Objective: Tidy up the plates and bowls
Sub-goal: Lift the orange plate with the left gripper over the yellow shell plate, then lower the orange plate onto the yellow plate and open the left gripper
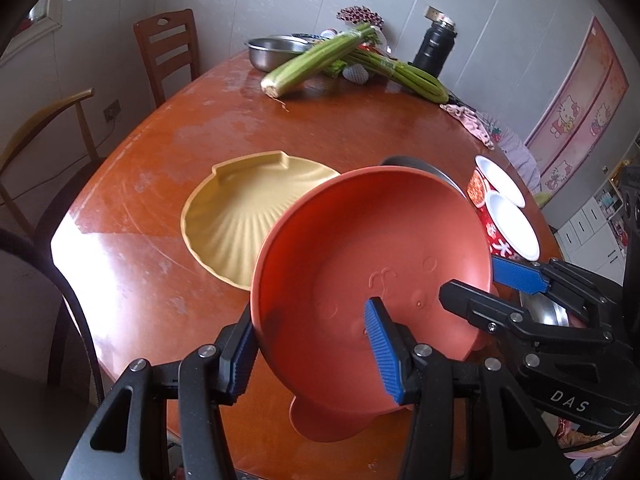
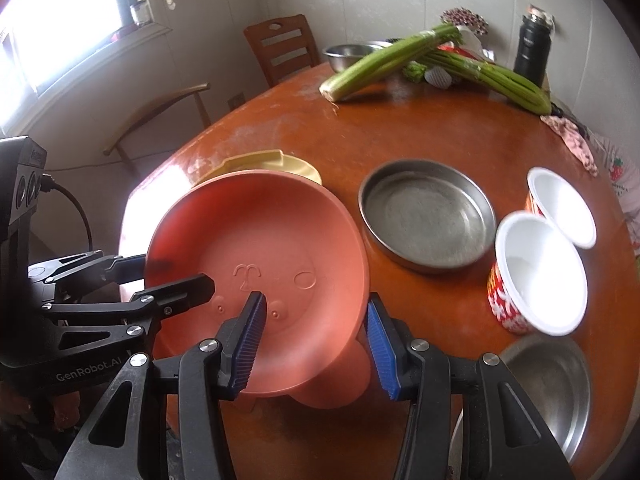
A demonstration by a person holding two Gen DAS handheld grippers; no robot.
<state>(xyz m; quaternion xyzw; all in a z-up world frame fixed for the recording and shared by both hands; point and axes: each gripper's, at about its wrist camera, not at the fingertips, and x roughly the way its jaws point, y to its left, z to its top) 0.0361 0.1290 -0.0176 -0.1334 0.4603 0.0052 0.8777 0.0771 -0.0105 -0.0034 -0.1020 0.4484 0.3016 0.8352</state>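
An orange plastic plate (image 1: 360, 248) (image 2: 256, 248) with a moulded animal face is lifted and tilted above the brown wooden table (image 1: 160, 152). Both grippers grip its near rim, each with one blue pad inside the plate and one outside. My left gripper (image 1: 312, 354) (image 2: 164, 274) is shut on the left side of the rim, and my right gripper (image 2: 316, 348) (image 1: 472, 280) is shut on the right side. Behind the plate a yellow shell-shaped plate (image 1: 240, 216) (image 2: 292, 164) lies flat on the table, partly hidden by it.
A round steel pan (image 2: 428, 216) sits right of the orange plate, with two red paper bowls (image 2: 540, 272) beyond and a steel bowl (image 2: 548, 392) at the near right edge. Celery (image 1: 312, 60), another steel bowl (image 1: 276, 50) and a black flask (image 1: 436, 44) stand at the back. Chairs (image 1: 172, 52) line the left.
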